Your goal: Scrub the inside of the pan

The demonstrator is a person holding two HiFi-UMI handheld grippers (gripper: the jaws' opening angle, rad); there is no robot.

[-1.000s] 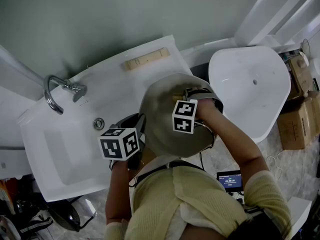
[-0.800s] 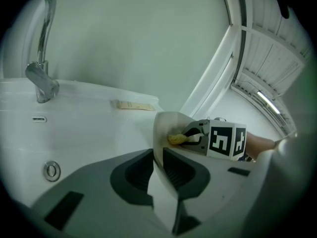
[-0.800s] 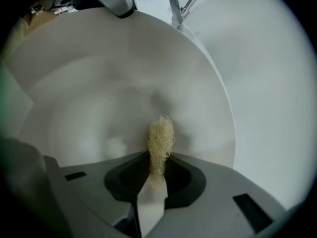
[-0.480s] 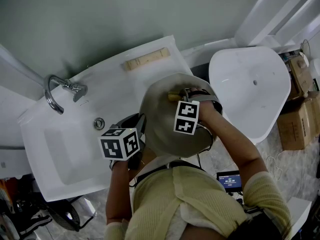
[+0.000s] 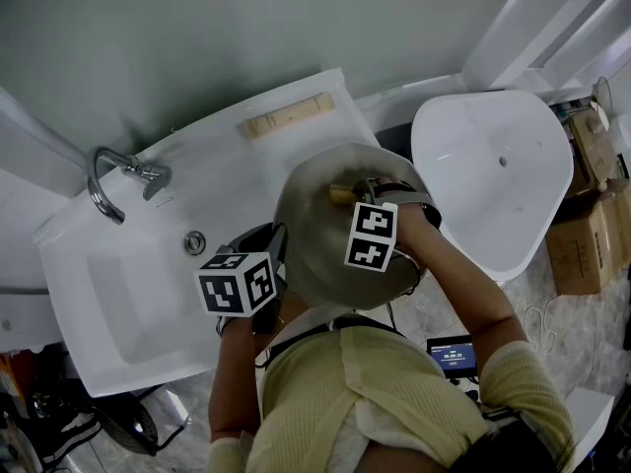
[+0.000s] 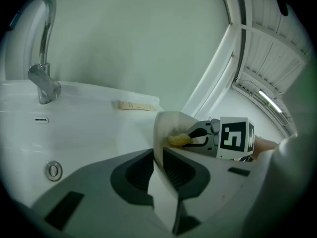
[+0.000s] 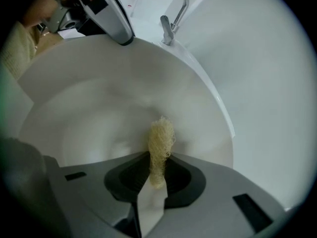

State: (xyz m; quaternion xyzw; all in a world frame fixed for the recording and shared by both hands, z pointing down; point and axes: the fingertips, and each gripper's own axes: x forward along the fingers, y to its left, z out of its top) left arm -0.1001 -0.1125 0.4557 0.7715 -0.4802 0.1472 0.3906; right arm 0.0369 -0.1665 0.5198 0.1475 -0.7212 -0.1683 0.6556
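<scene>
The right gripper (image 7: 154, 181) has its jaws closed nearly together on a pale yellow fibrous scrubber (image 7: 161, 138), which stands up out of the jaws with its upper end against the inner wall of the pan (image 7: 99, 108). In the head view this gripper (image 5: 357, 193) reaches down into the pan's hollow from the person's side, with the scrubber (image 5: 340, 194) near the pan's far rim.

The left gripper (image 6: 158, 170) has its jaws pinched on the thin rim of the pan (image 6: 166, 125), which rises edge-on between them. Just past that rim, the left gripper view shows the scrubber (image 6: 178, 140) and the right gripper (image 6: 205, 135) with its marker cube. From the head view, the left gripper (image 5: 274, 247) grips the pan (image 5: 315, 254) at its left edge.

The pan is light grey and round. It is held tilted above the right end of a white sink (image 5: 148, 264), its open side turned toward the person. A chrome faucet (image 5: 113, 180) stands at the sink's far left and a drain fitting (image 5: 195, 243) sits in the basin. A tan strip (image 5: 289, 116) lies on the sink's back ledge. To the right is a second white basin (image 5: 498, 175), well apart from the pan, and cardboard boxes (image 5: 582, 239) stand on the floor beyond it. A small lit screen (image 5: 454, 356) shows below the person's right forearm.
</scene>
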